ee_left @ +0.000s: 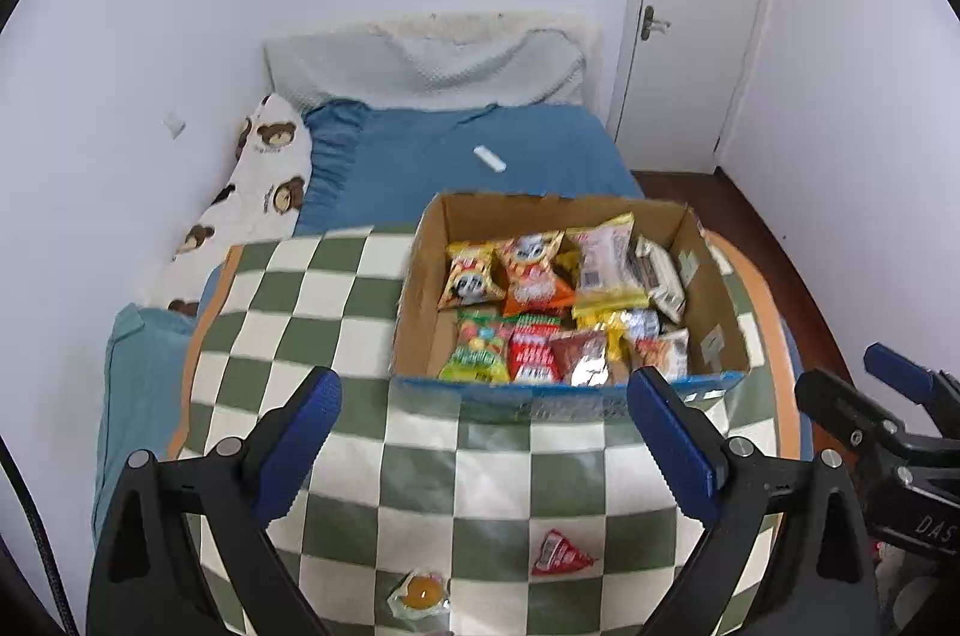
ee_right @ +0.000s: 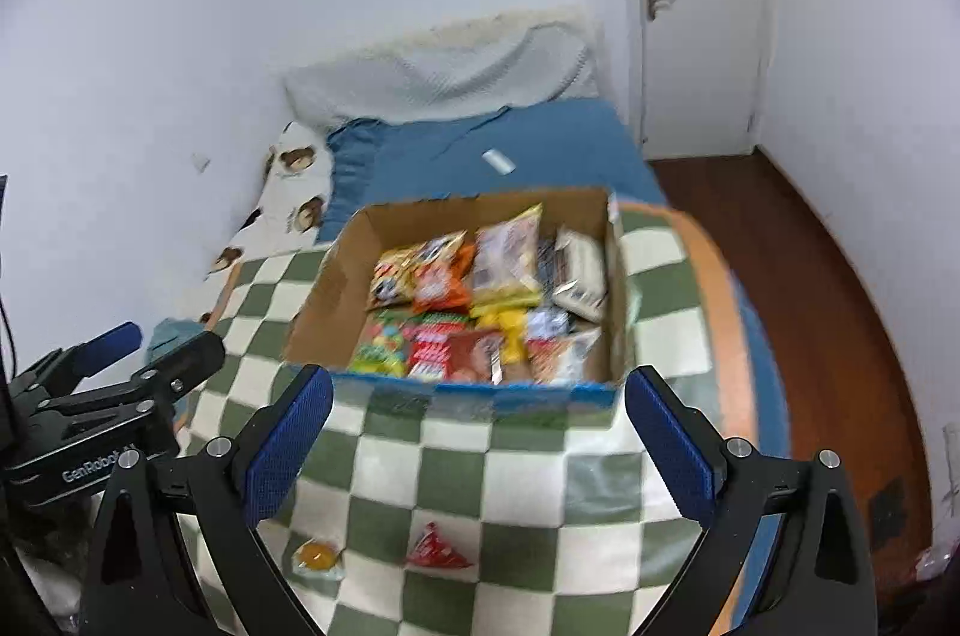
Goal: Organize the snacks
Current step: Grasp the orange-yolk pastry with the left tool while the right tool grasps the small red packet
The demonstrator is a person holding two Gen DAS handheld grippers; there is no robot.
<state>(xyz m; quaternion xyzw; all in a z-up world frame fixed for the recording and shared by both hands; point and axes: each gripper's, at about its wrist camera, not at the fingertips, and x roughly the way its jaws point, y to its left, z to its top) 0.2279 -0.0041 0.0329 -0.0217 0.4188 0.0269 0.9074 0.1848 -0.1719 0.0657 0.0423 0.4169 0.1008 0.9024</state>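
A cardboard box [ee_left: 420, 288] full of snack packets stands on a green-and-white checkered cloth; it also shows in the right wrist view [ee_right: 324, 300]. Near the cloth's front edge lie a red triangular snack packet [ee_left: 561, 553] and a clear jelly cup with an orange centre [ee_left: 422, 591]; both show in the right wrist view, the red packet [ee_right: 435, 552] and the jelly cup [ee_right: 318, 558]. My left gripper [ee_left: 483, 387] is open and empty above the cloth. My right gripper [ee_right: 480, 387] is open and empty too, also short of the box.
A bed with a blue sheet [ee_left: 480, 144], a grey pillow [ee_left: 420, 66] and a bear-print cloth [ee_left: 264, 174] lies behind the box. A small white object [ee_left: 489, 159] rests on the sheet. A white door [ee_left: 690, 6] and wooden floor [ee_right: 810, 276] are at right.
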